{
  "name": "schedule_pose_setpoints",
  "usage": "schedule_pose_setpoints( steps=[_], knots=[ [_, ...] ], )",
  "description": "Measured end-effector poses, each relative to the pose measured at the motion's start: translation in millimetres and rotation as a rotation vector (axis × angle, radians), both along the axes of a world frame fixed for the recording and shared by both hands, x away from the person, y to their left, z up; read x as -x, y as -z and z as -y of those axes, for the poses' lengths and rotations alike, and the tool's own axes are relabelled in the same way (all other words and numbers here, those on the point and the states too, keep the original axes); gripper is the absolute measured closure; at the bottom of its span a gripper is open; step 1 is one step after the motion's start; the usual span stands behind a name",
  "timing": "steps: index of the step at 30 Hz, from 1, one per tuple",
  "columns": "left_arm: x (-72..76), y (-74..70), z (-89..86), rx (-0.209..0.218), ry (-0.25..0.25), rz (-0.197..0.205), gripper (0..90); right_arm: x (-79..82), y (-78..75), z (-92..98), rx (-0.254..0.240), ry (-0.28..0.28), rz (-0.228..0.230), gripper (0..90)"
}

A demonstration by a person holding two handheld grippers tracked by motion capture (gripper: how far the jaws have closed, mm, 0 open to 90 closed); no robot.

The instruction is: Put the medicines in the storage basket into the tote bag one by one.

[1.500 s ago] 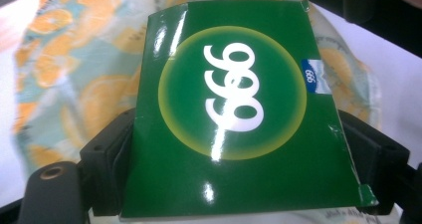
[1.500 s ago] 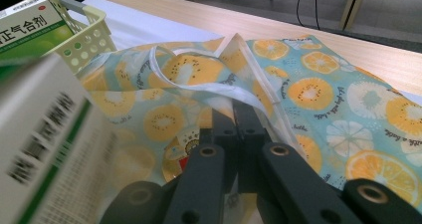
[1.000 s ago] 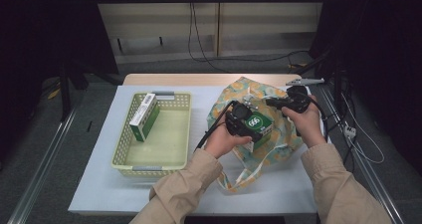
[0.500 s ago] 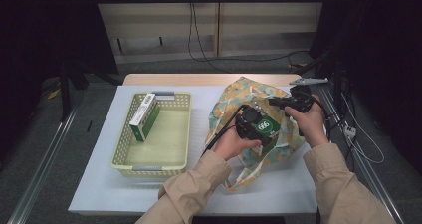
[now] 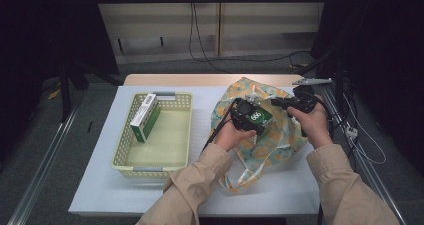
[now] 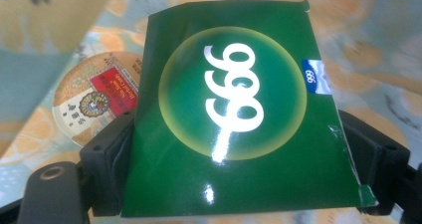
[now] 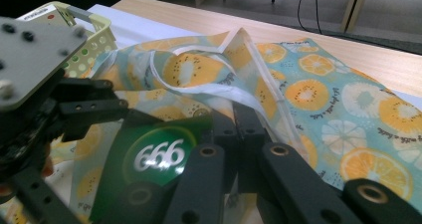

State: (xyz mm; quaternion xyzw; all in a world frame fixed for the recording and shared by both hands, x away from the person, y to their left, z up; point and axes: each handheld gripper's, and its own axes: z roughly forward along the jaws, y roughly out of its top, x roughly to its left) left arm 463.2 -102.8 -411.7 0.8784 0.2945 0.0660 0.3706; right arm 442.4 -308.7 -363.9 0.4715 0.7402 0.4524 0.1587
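Green box (image 6: 234, 119), glossy and printed with a white "999" in a pale yellow ring, sits clamped between the two black jaws of my left claw (image 5: 248, 116), just above the fruit-print bag (image 5: 280, 135) at the right of the table (image 5: 100, 185). My right claw (image 5: 280, 103) has its jaws pressed together; in the right gripper view a white edge of the bag's mouth runs right at the tips, though I cannot tell for certain that cloth is pinched between them.

To do this step well, I judge I should keep the bag's mouth lifted and taut with the right while the left carries the box clear of the cloth, level and without twisting, since thin card dents under a hard squeeze (one lower corner already looks a little torn in the left gripper view). A grip on the flat faces, as now, seems the safest.

As for how things are made: the box is smooth, shiny card, flat-sided with crisp edges. The bag is soft, limp cloth printed with orange and lemon slices on pale blue, with white trim. Inside lies a round gold-and-red tin (image 6: 97, 102), flat-lidded. Over on the left stands a pale yellow plastic basket (image 5: 120, 155), its walls perforated, holding another green-and-white carton (image 5: 145, 117) leaning on its side.
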Motion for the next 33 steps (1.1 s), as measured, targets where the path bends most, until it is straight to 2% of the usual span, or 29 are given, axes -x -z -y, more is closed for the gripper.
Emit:
schedule_pose_setpoints(
  steps=[4,7,16,18,20,22,23,24,25,26,27,31,33],
  knots=[
    [-7.3,0.6,1.1,-0.006,-0.020,0.006,16.4,0.3,-0.8,-3.6,0.001,-0.011,0.002,90.0],
    [-10.7,1.2,3.6,-0.016,-0.034,0.025,16.4,0.7,-1.1,-4.4,0.004,-0.016,0.000,90.0],
    [-21.2,5.1,3.6,-0.007,-0.083,0.071,15.2,0.8,-0.5,-2.8,0.002,-0.010,-0.006,90.0],
    [-20.2,5.2,3.0,-0.003,-0.085,0.057,13.8,0.7,-0.5,-4.3,0.001,-0.012,-0.005,90.0],
    [-17.9,3.4,1.6,-0.010,-0.065,0.049,13.1,0.4,-0.4,-5.5,0.004,-0.015,-0.004,90.0],
    [-13.8,0.8,-0.8,-0.020,-0.052,0.041,12.6,0.1,0.4,-6.6,0.003,-0.015,-0.008,90.0],
    [-10.9,-0.5,-1.3,-0.033,-0.063,0.042,12.2,-0.2,1.0,-7.3,0.004,-0.015,-0.008,90.0],
    [-8.9,-2.0,-2.4,-0.033,-0.062,0.025,11.1,-0.5,1.4,-8.1,0.005,-0.017,-0.008,90.0],
    [-9.2,-3.9,-5.3,-0.014,-0.023,-0.001,9.7,-0.7,1.7,-9.1,0.004,-0.018,-0.009,90.0],
    [-5.6,-5.7,-5.4,-0.029,-0.058,0.038,9.6,-1.0,2.0,-10.4,0.005,-0.019,-0.009,90.0],
    [-5.7,-7.5,-8.0,-0.012,-0.033,0.029,9.6,-1.2,2.2,-11.5,0.008,-0.021,-0.009,90.0],
    [-2.8,-12.6,-12.9,0.002,-0.032,0.033,9.8,-1.3,2.3,-14.8,0.011,-0.023,-0.011,90.0],
    [0.4,-15.1,-15.8,0.002,-0.023,0.022,9.7,-0.9,1.8,-15.4,0.014,-0.025,-0.011,90.0]
  ],
)
